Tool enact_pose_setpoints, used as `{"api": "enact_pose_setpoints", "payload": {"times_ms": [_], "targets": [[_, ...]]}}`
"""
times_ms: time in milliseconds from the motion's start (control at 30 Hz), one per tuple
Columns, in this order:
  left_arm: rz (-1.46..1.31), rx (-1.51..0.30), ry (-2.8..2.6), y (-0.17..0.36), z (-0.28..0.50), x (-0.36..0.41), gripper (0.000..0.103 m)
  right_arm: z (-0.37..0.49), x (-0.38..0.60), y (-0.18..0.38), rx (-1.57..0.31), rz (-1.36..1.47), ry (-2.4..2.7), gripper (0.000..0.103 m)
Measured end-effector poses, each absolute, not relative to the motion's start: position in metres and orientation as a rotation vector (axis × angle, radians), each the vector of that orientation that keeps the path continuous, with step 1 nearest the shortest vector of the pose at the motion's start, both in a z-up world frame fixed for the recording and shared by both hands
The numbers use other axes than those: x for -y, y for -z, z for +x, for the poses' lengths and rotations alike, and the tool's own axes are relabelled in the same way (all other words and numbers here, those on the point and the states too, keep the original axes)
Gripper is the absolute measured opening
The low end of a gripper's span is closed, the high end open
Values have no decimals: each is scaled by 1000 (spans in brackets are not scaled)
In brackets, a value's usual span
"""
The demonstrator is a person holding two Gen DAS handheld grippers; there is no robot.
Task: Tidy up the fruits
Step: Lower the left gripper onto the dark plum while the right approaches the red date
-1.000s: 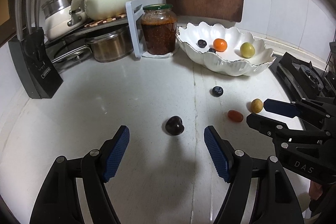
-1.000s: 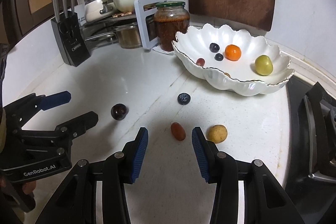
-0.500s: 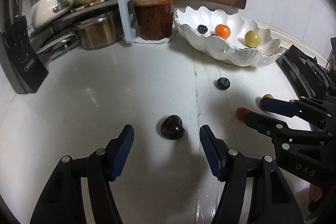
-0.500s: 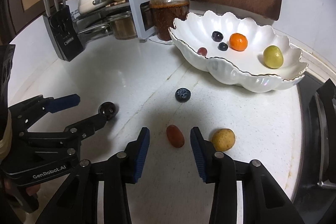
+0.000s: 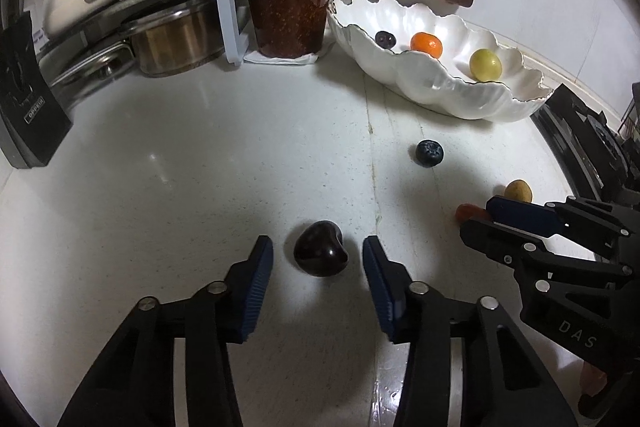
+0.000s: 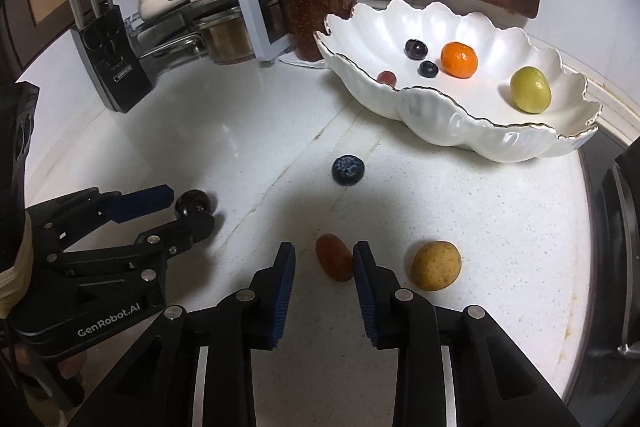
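Claws both gape: left claw (image 5: 318,259) straddles dark cherry (image 5: 320,253), right claw (image 6: 324,263) straddles red fruit (image 6: 334,262).

Left wrist view sits low over the counter (image 5: 168,163), looking forward along its own fingers (image 5: 256,279) toward the back wall, cherry (image 5: 320,254) close up between them. Bowl (image 5: 440,95) lies farther off, up and right; the right gripper (image 5: 476,217) pokes in from the right edge.

Right wrist view looks the same way from further right, just as low, red fruit (image 6: 334,257) right at its fingers (image 6: 284,279). The left gripper (image 6: 188,209) enters from the left.

Both views share the blueberry (image 6: 348,169), bowl, jar (image 6: 316,11), cherry and counter.
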State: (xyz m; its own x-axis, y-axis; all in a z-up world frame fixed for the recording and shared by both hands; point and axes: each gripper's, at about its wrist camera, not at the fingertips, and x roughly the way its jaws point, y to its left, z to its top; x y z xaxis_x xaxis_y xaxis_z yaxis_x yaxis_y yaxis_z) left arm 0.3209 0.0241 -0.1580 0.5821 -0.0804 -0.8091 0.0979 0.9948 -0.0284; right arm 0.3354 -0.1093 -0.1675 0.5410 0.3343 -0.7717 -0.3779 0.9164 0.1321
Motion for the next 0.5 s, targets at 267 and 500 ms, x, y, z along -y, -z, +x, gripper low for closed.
{"api": "enact_pose_setpoints", "payload": {"times_ms": [267,500], "targets": [[21,-956,114,162,324,-22,31,342,114,173,-923,-46,-388,22],[22,-951,112,162,325,-23,28,342,115,174,-913,-44,-382,18]]}}
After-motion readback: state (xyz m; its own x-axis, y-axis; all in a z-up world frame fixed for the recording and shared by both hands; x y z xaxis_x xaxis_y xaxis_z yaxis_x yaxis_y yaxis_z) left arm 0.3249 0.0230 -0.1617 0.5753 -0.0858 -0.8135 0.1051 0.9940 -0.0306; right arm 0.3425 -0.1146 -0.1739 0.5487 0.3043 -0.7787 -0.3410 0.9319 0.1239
